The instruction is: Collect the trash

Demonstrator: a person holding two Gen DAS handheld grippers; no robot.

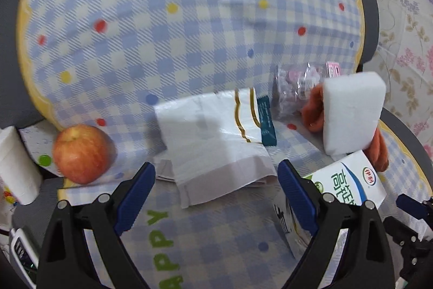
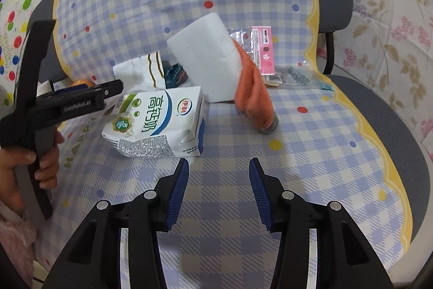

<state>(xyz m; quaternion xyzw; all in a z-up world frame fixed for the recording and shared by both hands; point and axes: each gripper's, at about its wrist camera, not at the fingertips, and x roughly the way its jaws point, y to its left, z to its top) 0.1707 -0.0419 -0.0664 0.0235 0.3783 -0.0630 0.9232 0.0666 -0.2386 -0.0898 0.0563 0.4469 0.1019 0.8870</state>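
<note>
My left gripper (image 1: pixel 216 175) is open above a crumpled white wrapper with gold stripes (image 1: pixel 213 142). The wrapper's near edge lies between the blue pads (image 1: pixel 135 197), which do not touch it. A dented white, blue and green milk carton (image 1: pixel 349 180) lies to the wrapper's right. My right gripper (image 2: pixel 219 167) is open over bare checked cloth, with the milk carton (image 2: pixel 159 121) just ahead and to its left. Behind the carton stand a white foam block (image 2: pixel 205 56) and an orange cloth (image 2: pixel 254 91). A pink and clear packet (image 2: pixel 262 50) lies further back.
A red apple (image 1: pixel 82 153) and a white paper cup (image 1: pixel 16 167) sit to the left. Everything rests on a blue checked cloth (image 2: pixel 311 153) spread over grey chairs (image 2: pixel 400 142). A hand (image 2: pixel 40 161) holds the left gripper's handle. A dark teal wrapper (image 2: pixel 176 75) peeks out beside the foam.
</note>
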